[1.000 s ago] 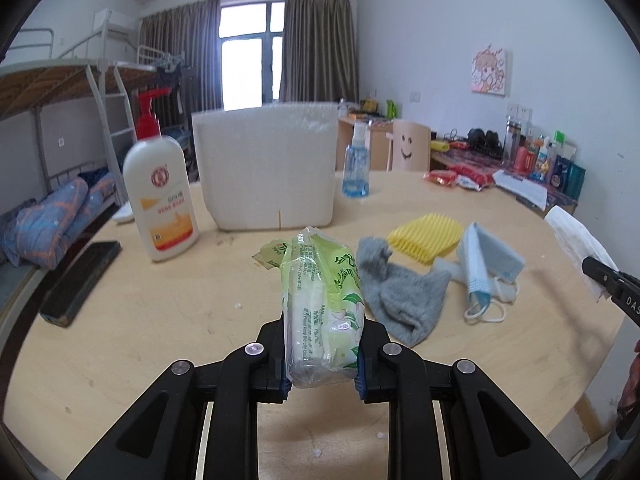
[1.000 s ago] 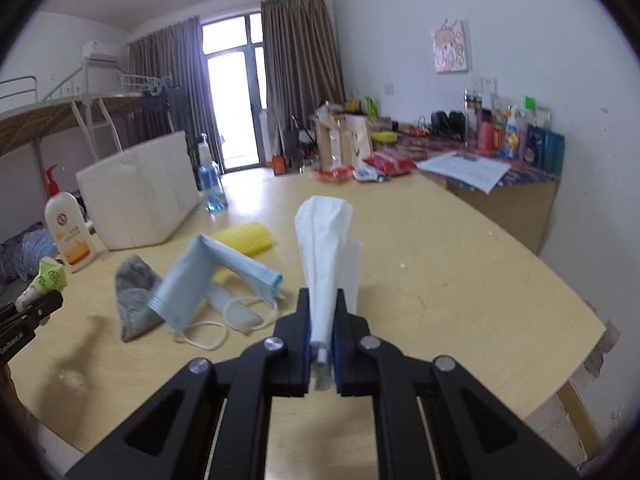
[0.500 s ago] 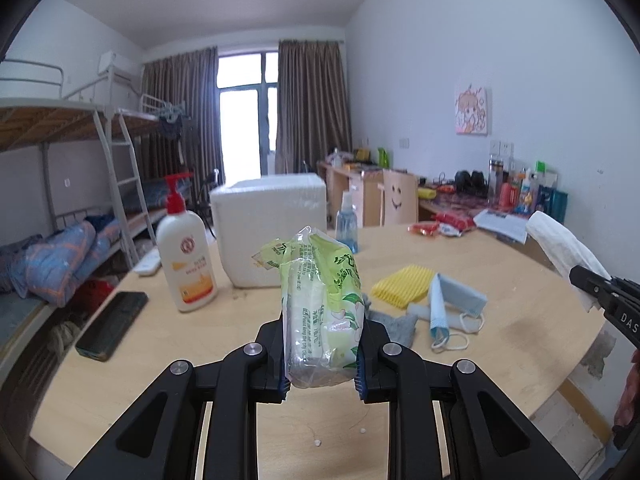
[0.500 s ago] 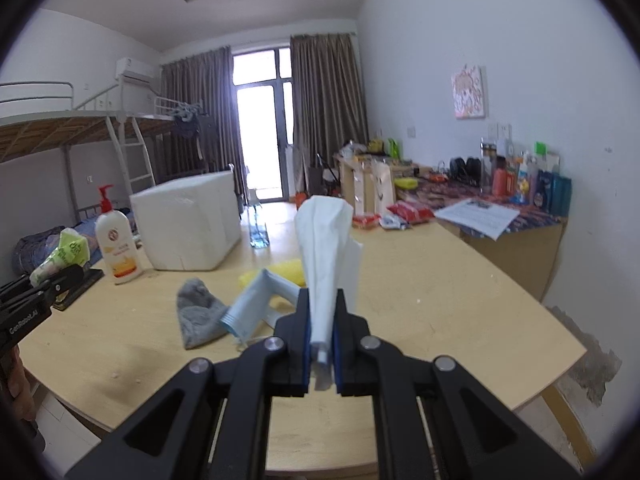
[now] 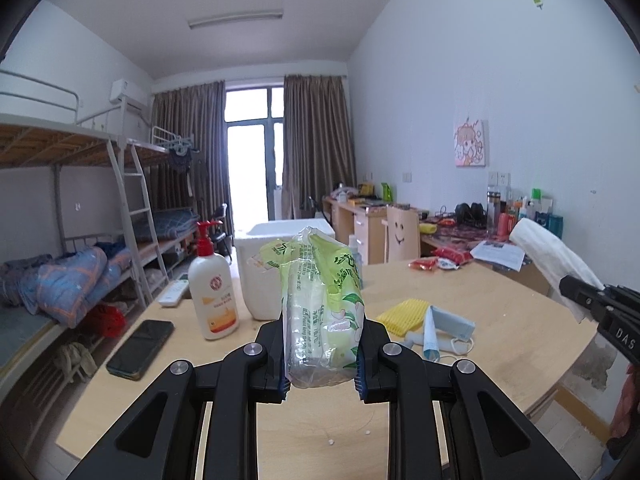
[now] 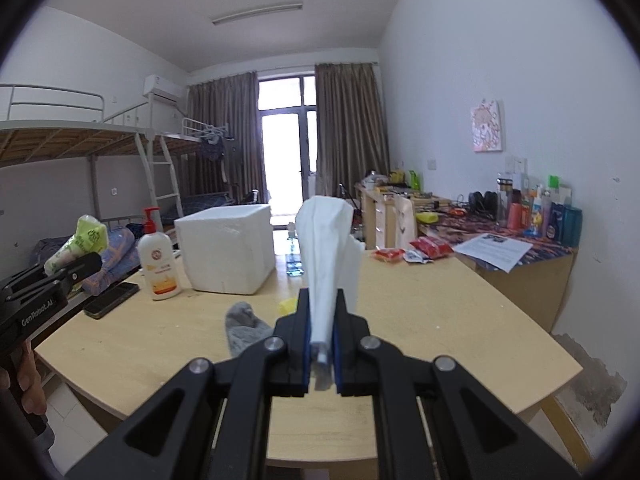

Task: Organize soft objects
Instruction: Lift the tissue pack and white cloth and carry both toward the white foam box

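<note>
My left gripper (image 5: 320, 354) is shut on a green tissue pack (image 5: 320, 308), held high above the wooden table (image 5: 500, 312); the pack also shows in the right wrist view (image 6: 78, 242). My right gripper (image 6: 322, 340) is shut on a white folded tissue (image 6: 326, 252), also raised; the tissue shows at the right of the left wrist view (image 5: 552, 256). On the table lie a grey sock (image 6: 244, 330), a yellow sponge cloth (image 5: 402, 312) and a blue face mask (image 5: 444, 326). A white foam box (image 6: 226, 252) stands at the back.
A lotion pump bottle (image 5: 212, 292) and a black phone (image 5: 140, 348) sit on the table's left. A blue spray bottle (image 6: 294, 260) stands behind the box. Snack packets (image 6: 412, 252) lie at the far right. A bunk bed (image 5: 80, 220) is left, a cluttered desk (image 6: 520, 236) right.
Both grippers have risen and pulled back from the table with their loads still held. The table objects now look lower and farther away.
</note>
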The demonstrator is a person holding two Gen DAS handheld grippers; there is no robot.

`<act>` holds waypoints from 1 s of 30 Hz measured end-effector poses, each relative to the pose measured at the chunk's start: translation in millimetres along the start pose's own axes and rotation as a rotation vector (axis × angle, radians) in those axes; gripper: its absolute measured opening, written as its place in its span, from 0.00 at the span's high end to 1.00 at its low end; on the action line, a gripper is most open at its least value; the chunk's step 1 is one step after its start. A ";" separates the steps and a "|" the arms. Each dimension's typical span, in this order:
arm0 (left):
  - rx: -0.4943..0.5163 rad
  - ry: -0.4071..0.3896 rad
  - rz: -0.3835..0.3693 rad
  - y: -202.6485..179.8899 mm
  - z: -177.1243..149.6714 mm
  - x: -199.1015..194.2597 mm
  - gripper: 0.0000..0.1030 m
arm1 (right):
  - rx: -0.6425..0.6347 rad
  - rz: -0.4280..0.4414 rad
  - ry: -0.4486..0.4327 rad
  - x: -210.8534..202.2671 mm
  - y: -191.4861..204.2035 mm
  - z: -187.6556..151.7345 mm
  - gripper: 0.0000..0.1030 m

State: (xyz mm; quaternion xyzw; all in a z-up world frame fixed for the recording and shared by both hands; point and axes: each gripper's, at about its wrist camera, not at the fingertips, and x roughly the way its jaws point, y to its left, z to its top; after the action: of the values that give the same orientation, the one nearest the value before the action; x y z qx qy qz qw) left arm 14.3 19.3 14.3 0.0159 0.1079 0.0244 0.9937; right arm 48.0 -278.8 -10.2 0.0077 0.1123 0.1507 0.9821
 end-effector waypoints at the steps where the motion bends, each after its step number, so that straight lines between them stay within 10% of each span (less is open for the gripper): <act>1: 0.003 -0.011 0.011 1.8 0.5 -3.8 0.76 | -0.002 0.008 -0.003 -0.6 2.1 0.2 0.89; 30: -0.033 -0.001 0.122 56.5 -6.6 -3.9 0.76 | -0.119 0.259 0.009 33.2 98.0 8.4 0.89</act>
State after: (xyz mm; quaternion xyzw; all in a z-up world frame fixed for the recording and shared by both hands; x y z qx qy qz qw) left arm 6.5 75.7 10.8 0.0062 0.1056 0.0864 0.9906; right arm 51.8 -175.2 -4.4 -0.0367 0.1057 0.2825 0.9527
